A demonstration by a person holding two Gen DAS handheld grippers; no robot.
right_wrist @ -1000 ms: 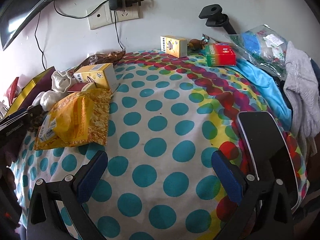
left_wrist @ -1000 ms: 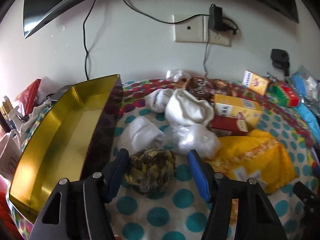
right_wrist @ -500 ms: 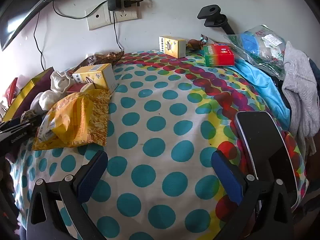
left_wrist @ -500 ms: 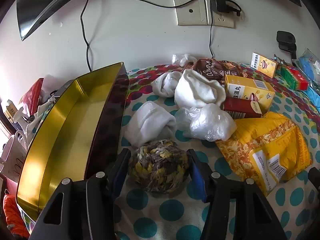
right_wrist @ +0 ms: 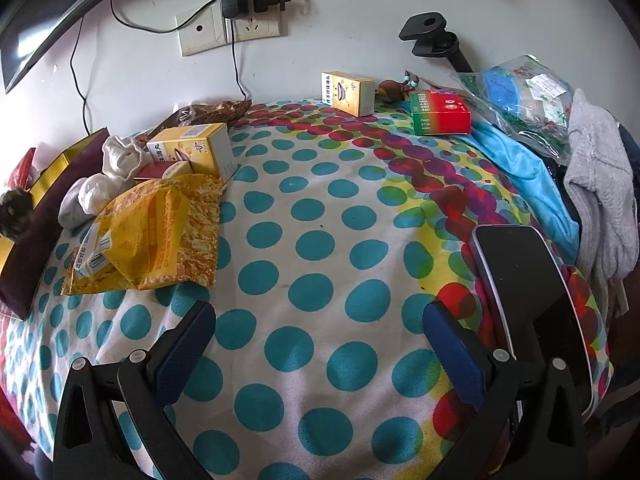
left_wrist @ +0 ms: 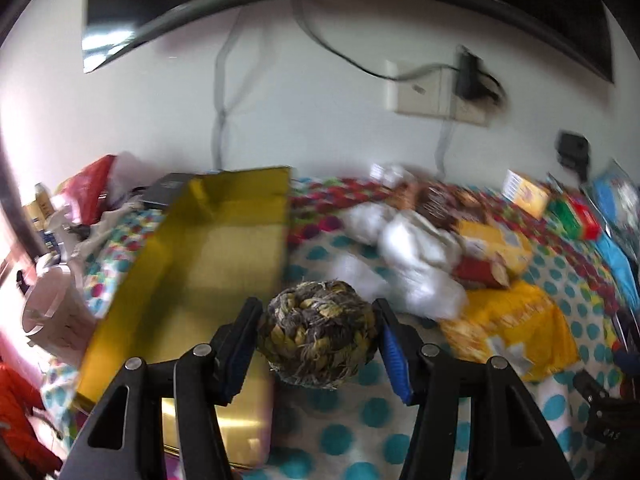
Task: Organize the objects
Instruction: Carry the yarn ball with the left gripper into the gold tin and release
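A woven ball of grey and yellow rope (left_wrist: 318, 332) is clamped between the blue pads of my left gripper (left_wrist: 316, 314), which is shut on it. The ball hangs above the dotted cloth, right beside the right wall of the open gold box (left_wrist: 224, 248). In the right wrist view the ball (right_wrist: 14, 216) shows at the far left edge over the box's dark outer wall (right_wrist: 28, 256). My right gripper (right_wrist: 318, 316) stands open over the dotted cloth with nothing between its fingers.
White socks and a plastic-wrapped bundle (left_wrist: 416, 248) lie right of the box, beside a yellow snack bag (right_wrist: 156, 232) and a yellow carton (right_wrist: 192, 148). A phone (right_wrist: 528, 280) lies by my right gripper. Two small boxes (right_wrist: 440, 114) stand near the wall.
My left gripper shut on the rope ball, then lifted it off the cloth and carried it left toward the gold box. The right gripper has kept still.
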